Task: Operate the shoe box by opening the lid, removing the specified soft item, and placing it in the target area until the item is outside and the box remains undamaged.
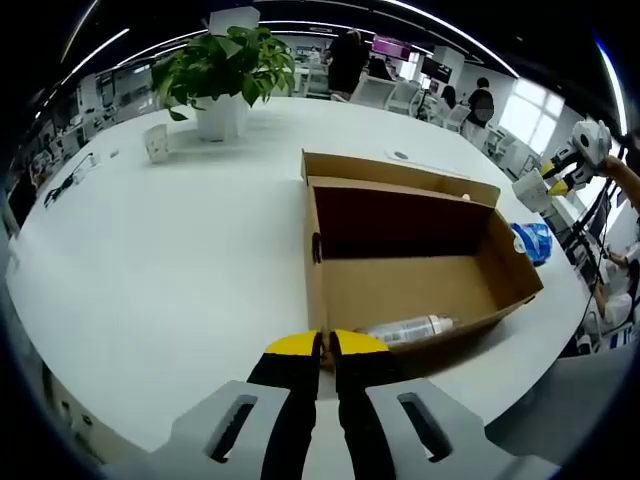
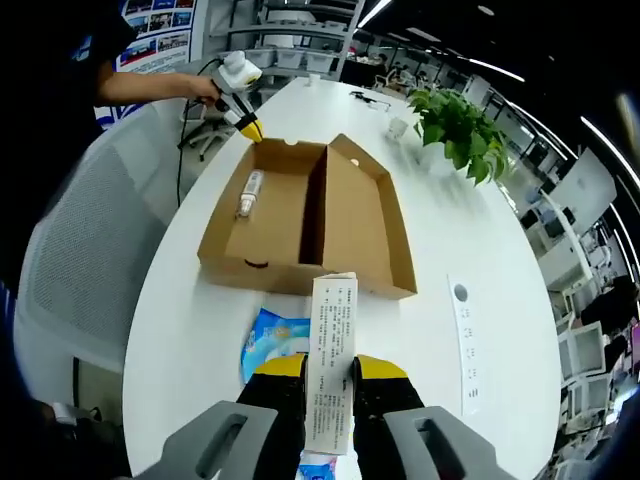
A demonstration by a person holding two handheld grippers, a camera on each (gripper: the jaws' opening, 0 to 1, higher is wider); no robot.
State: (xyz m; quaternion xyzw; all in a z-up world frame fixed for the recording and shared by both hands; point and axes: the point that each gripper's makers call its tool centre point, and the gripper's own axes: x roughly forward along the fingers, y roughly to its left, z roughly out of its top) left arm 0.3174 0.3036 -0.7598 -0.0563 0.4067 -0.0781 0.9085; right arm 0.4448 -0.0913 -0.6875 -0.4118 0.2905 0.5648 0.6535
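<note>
The brown shoe box [image 1: 335, 290] [image 2: 345, 215] lies open on the white table, its lid folded back flat. A clear plastic bottle [image 1: 410, 328] [image 2: 250, 192] rests inside it. My left gripper [image 1: 325, 342] [image 2: 250, 128] has its jaws together, tips at the box's near corner; whether cardboard is pinched is unclear. My right gripper [image 2: 330, 375] [image 1: 548, 185] is shut on a long white printed packet [image 2: 330, 350], held off the box's long side. Beneath it, a blue and white soft pack [image 2: 270, 345] [image 1: 533, 240] lies on the table outside the box.
A potted plant [image 1: 225, 75] [image 2: 455, 125] and a small white cup [image 1: 155, 142] [image 2: 397, 127] stand beyond the box. A white paper strip [image 2: 462, 340] lies on the table. A grey chair [image 2: 90, 250] stands by the table's edge, and people and desks are in the background.
</note>
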